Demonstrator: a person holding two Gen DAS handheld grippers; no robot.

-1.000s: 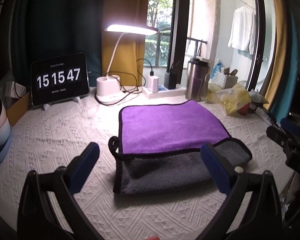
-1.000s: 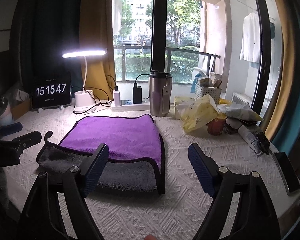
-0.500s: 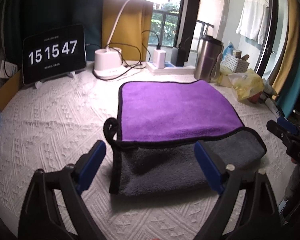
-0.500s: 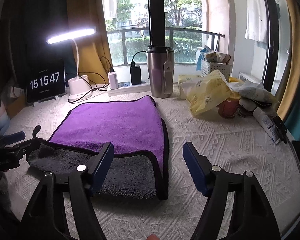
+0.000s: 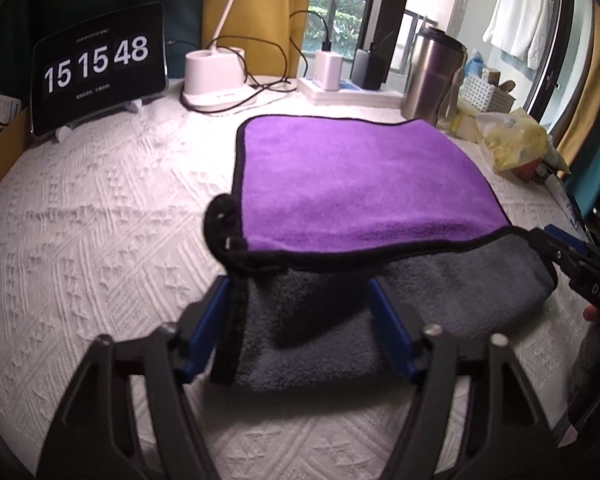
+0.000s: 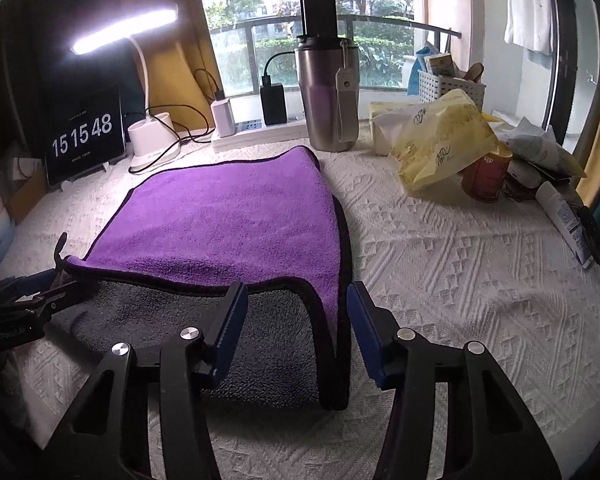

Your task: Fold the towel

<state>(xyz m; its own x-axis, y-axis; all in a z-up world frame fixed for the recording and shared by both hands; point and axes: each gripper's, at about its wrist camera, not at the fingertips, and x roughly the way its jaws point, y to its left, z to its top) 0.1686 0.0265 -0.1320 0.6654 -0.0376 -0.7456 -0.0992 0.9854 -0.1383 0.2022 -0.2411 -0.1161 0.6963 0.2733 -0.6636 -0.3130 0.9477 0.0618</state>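
Note:
A towel, purple (image 5: 352,184) on one face and grey on the other, lies partly folded on the white textured table cover, with a grey strip showing at the near edge (image 6: 260,336). My left gripper (image 5: 300,324) is open, its blue pads straddling the towel's near left corner, by the black hanging loop (image 5: 220,220). My right gripper (image 6: 296,332) is open, its pads straddling the near right corner and its black hem. Each gripper shows at the edge of the other's view: the right one (image 5: 572,264) and the left one (image 6: 24,300).
At the back stand a clock tablet (image 5: 100,68), a white desk lamp (image 6: 152,140), a power strip with chargers (image 6: 256,128) and a steel tumbler (image 6: 328,96). At the right lie a yellow bag (image 6: 444,140), a red can (image 6: 488,172), a tube and a basket.
Both grippers have moved forward and down onto the towel's near corners, and their jaws have narrowed. The towel itself has not moved.

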